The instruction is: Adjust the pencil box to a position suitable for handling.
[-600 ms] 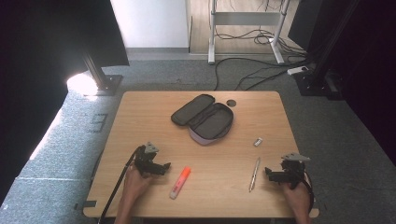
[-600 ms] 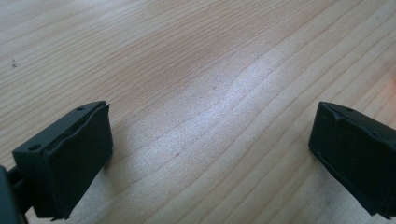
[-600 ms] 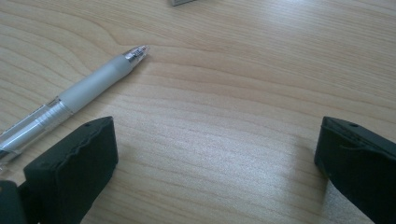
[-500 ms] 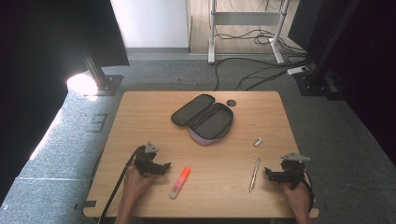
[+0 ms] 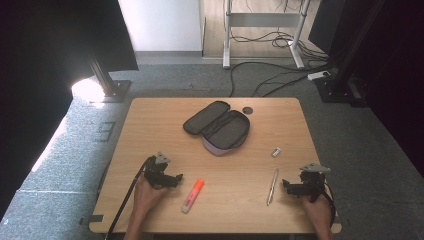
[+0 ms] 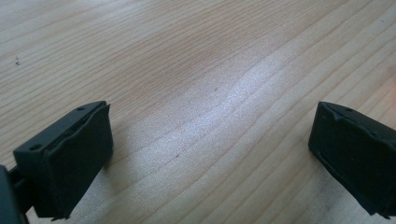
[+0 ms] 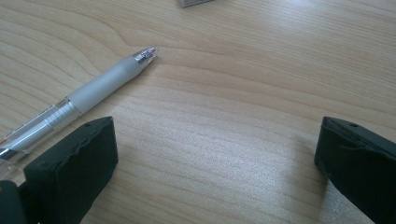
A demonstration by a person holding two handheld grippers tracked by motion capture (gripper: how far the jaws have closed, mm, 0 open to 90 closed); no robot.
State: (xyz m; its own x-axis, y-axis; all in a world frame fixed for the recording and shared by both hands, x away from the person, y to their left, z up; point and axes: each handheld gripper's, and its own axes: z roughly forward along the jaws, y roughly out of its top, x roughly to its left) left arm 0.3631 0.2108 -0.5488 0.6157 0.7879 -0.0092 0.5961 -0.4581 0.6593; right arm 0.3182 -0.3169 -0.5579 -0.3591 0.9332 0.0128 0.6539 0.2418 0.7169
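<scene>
Clear-barrelled, the pen (image 5: 272, 186) lay lengthwise up the bench (image 5: 150, 130) at lower right of the high view, just left of the right tongs (image 5: 286, 187), tip pointing away. Right tongs stood apart, empty; left tongs (image 5: 179, 178), also apart, lay beside the orange highlighter (image 5: 193, 195), farther off.

Blk grippers (image 5: 176, 178) w/ grey tri plates, blk cables, bare forearms.

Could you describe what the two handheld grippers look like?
Both the left gripper and the right gripper are black, blocky tools topped by a grey three-cornered plate. Each has two thick black jaws with ridged inner faces. A black cable trails from each. The forearms are bare.
</scene>
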